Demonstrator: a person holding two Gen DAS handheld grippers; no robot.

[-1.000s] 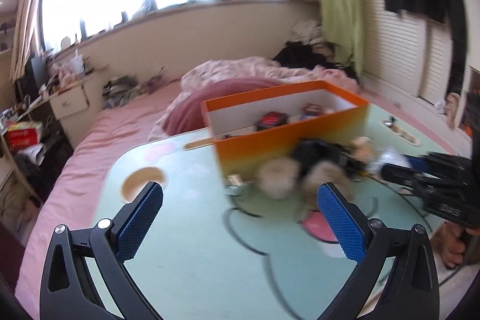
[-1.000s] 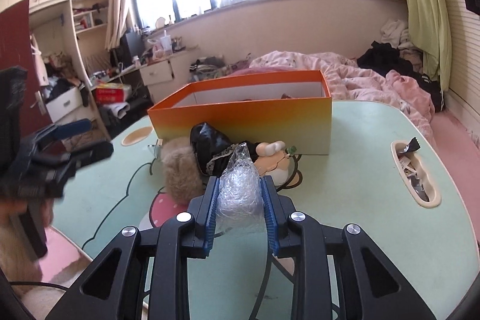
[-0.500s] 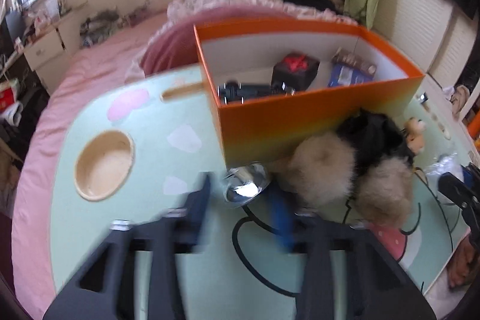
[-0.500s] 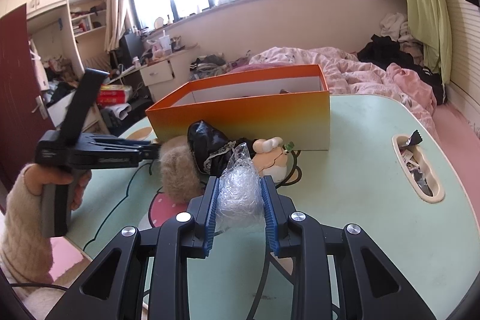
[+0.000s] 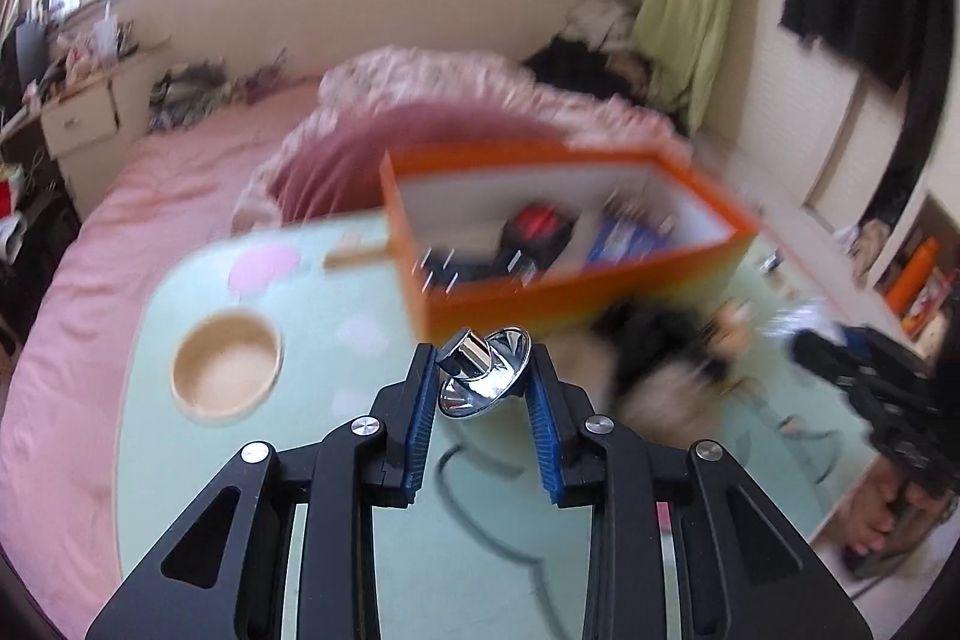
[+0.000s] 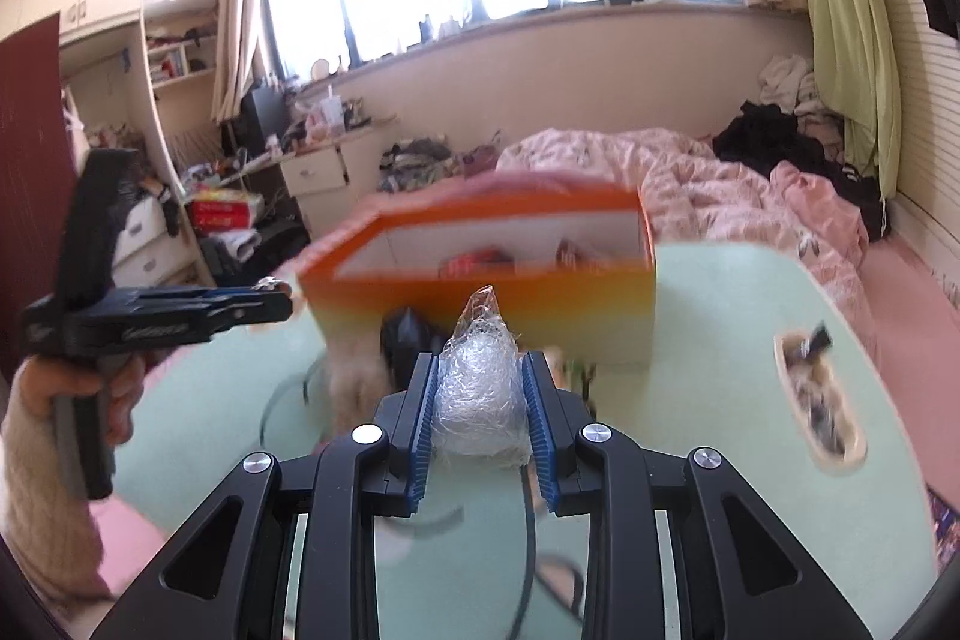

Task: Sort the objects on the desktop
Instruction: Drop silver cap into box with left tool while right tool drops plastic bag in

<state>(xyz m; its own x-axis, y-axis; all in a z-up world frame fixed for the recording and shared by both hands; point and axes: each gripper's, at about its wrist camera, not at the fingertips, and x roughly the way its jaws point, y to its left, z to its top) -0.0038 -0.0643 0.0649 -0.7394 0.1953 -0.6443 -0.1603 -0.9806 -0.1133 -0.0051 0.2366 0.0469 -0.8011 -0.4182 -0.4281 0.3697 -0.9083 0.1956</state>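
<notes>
My left gripper [image 5: 480, 370] is shut on a shiny chrome funnel-shaped piece [image 5: 483, 370] and holds it above the green table, in front of the orange box [image 5: 576, 286]. My right gripper [image 6: 477, 370] is shut on a crumpled clear plastic wad [image 6: 477, 388], raised in front of the orange box [image 6: 480, 292]. The box holds a red-and-black item [image 5: 537, 223] and a blue pack [image 5: 624, 238]. A furry plush with a black part [image 5: 654, 358] lies against the box's front. The left gripper also shows at the left of the right wrist view [image 6: 264, 304].
The green table [image 5: 252, 460] has a round recess [image 5: 225, 373] at its left and an oval recess with scraps [image 6: 816, 394] at its right. A pink bed [image 5: 150, 196] lies beyond the table. Shelves and drawers stand at the left wall [image 6: 174, 220].
My left gripper has closed on the chrome piece and lifted it off the table toward the box. My right gripper has risen with the plastic wad toward the box.
</notes>
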